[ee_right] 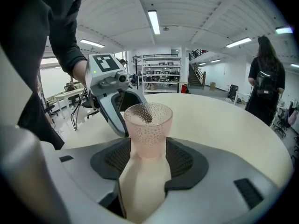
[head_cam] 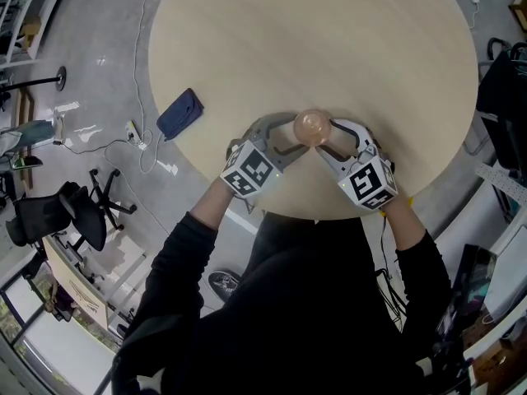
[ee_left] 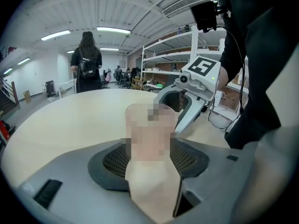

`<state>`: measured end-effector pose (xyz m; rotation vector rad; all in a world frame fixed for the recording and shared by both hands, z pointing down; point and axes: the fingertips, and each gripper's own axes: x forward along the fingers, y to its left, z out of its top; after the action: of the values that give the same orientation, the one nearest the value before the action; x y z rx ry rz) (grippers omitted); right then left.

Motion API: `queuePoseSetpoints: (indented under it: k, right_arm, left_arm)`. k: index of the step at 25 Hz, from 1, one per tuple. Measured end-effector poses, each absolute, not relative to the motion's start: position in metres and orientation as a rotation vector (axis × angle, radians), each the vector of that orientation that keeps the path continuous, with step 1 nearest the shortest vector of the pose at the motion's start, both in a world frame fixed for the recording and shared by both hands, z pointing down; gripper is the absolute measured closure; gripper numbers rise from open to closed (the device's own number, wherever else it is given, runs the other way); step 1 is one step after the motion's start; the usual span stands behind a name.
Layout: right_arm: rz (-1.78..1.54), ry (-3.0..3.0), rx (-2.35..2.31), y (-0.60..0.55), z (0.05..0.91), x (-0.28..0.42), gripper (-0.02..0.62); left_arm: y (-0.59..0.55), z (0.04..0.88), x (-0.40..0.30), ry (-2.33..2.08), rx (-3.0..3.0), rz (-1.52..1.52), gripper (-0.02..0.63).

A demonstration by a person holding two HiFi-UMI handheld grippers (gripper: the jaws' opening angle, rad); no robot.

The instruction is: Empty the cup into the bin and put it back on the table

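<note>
Cup (head_cam: 313, 127) upright on table (head_cam: 329, 39) between left tool (head_cam: 288, 134), right tool (head_cam: 333, 138).

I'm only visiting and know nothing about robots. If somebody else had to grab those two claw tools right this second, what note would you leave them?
Left claw: open, holding nothing, pointing at the cup from one side.
Right claw: open, holding nothing, pointing at the cup from the other side.
Cup: upright on the table, near the person's edge, between the two claws. A dark streak shows inside it; I cannot tell if that is contents.
Bin: not in view.
Done: unclear whether the cup has been emptied.
Left: if not, grip it, tip it into the bin, and set it back.
</note>
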<state>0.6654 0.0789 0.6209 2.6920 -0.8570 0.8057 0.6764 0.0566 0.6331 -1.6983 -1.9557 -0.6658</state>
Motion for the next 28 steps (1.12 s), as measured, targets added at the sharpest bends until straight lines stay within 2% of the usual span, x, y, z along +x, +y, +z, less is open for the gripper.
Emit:
queuePoseSetpoints:
  k: [11,28]
  right_arm:
    - [0.770,-0.814,2.736,0.090,0.596,0.637,0.354]
    - [0.629,-0.711,2.970,0.135,0.526,0.507,0.354]
  left_arm:
    - [0.068,0.608,0.649,-1.984,-1.694,-0.649,0.333]
    - [0.119,0.529,0.521,-2.145,-1.658,-0.504,0.331]
